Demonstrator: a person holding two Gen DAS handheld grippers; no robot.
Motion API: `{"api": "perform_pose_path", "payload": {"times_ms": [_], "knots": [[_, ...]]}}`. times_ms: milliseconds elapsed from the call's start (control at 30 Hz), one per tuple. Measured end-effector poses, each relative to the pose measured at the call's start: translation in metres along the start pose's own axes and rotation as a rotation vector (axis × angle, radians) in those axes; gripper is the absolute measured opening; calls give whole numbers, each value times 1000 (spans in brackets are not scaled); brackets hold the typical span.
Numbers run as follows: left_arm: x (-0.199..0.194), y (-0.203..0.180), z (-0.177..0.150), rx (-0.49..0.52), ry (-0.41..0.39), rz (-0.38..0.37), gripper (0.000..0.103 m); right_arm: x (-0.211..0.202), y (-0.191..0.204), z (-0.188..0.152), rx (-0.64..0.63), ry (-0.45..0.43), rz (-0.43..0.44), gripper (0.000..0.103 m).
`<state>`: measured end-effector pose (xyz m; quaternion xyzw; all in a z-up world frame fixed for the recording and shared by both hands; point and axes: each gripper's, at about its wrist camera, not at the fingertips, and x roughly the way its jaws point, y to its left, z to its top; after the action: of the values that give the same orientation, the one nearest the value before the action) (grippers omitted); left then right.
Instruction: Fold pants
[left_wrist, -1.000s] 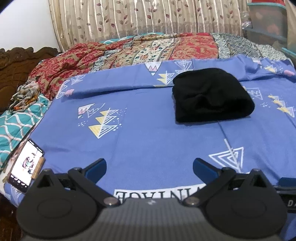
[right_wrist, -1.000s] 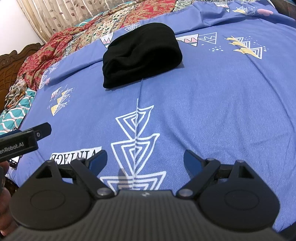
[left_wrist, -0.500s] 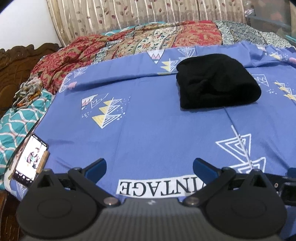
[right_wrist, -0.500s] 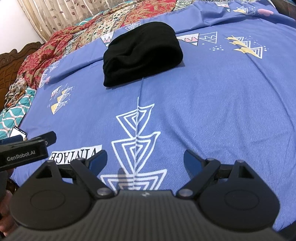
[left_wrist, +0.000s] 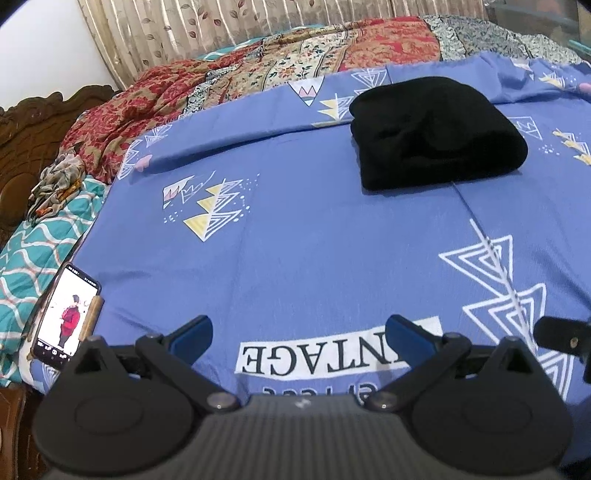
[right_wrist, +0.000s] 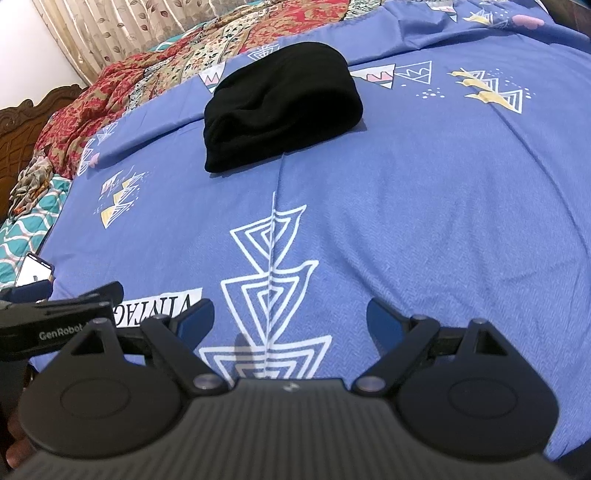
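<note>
The black pants (left_wrist: 436, 133) lie folded in a thick bundle on the blue bedsheet (left_wrist: 314, 240), far ahead of both grippers; they also show in the right wrist view (right_wrist: 280, 105). My left gripper (left_wrist: 297, 334) is open and empty, low over the near edge of the bed above the "VINTAGE" print. My right gripper (right_wrist: 290, 317) is open and empty over the white triangle print. The left gripper's body (right_wrist: 55, 321) shows at the left of the right wrist view.
A phone (left_wrist: 66, 314) with a lit screen lies at the bed's left front corner. A red patterned quilt (left_wrist: 258, 85) and a teal blanket (left_wrist: 33, 258) lie at the back and left. A carved wooden headboard (left_wrist: 26, 140) stands far left, curtains behind.
Both grippers have drawn back toward the near edge of the bed and stay open. The folded pants have not moved.
</note>
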<state>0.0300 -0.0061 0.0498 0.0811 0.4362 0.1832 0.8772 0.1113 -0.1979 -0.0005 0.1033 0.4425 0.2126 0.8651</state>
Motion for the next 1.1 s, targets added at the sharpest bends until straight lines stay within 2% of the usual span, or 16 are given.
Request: {"api": "perform_pose_path", "payload": {"times_ms": [1100], "knots": [[3,-3,0,29,21,-20,103,-1,-1,3,-1,-7,-4,91]]}}
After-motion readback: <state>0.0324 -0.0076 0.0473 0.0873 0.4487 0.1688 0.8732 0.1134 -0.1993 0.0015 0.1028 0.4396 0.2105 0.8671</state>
